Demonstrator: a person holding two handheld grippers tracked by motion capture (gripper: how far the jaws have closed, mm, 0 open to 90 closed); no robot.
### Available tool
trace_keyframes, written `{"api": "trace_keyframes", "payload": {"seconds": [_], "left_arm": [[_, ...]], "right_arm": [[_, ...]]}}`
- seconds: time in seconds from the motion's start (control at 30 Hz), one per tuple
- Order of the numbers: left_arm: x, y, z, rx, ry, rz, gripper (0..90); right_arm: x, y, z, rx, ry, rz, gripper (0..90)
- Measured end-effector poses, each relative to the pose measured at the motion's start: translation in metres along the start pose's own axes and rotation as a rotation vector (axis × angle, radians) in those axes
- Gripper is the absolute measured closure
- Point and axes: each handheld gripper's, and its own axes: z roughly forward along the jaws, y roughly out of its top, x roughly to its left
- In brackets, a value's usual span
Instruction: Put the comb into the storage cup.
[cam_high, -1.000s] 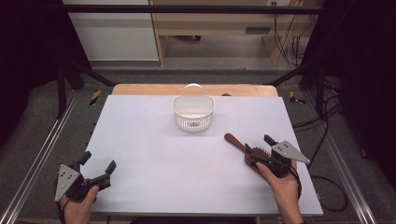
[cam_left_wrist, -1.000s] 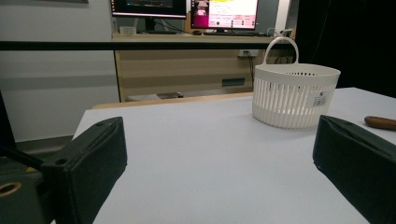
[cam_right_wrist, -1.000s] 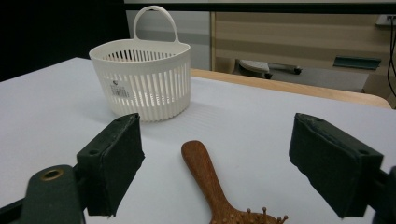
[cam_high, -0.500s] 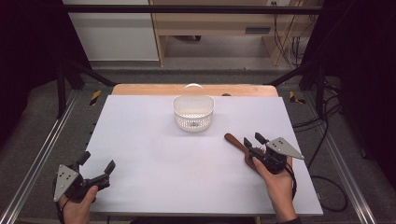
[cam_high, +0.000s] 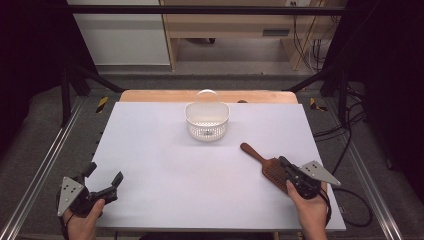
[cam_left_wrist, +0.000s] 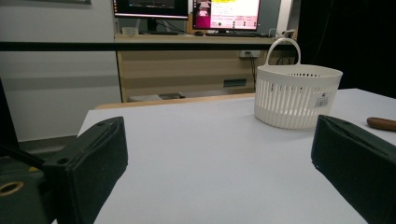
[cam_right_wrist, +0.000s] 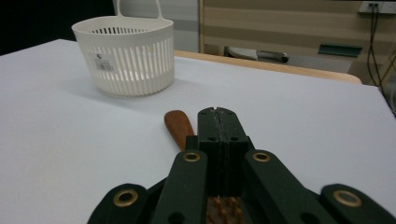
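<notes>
Landmark: the white basket (cam_high: 207, 121) stands upright at the far middle of the table (cam_high: 165, 170); every place below is given from it.
Brush: a wooden hairbrush (cam_high: 266, 167) lies flat on the table, nearer the person than the basket and off to its right, handle tip pointing back toward the basket, bristles up.
Right tongs: the right tongs (cam_high: 288, 166) sit low over the brush head; their jaws have just been closing and in the right gripper view (cam_right_wrist: 217, 122) they stand pressed together above the bristles, the handle showing just past their tips. Whether they pinch any part of the brush I cannot tell.
Left tongs: the left tongs (cam_high: 105, 176) rest spread wide and empty at the near left corner, well apart from the basket.
Step in hand: taking hold of the brush, judging by where the right tongs sit.
Doing it well: a grip across the neck or handle would likely hold better than one on the bristles; test it with a small lift, keep the brush level, then carry it over the basket rim.
Risk: the brush may pivot or slip out of a shallow pinch.
</notes>
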Motion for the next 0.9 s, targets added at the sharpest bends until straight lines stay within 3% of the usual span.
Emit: {"api": "trace_keyframes", "payload": {"seconds": [0.43, 0.9], "left_arm": [[-0.001, -0.001, 0.000, 0.005, 0.002, -0.001, 3.7], [0.000, -0.001, 0.000, 0.006, 0.005, -0.006, 3.8]], "right_arm": [[-0.026, -0.034, -0.046, 0.029, -0.110, 0.050, 90.0], [-0.035, -0.052, -0.058, 0.104, -0.120, 0.049, 90.0]]}}
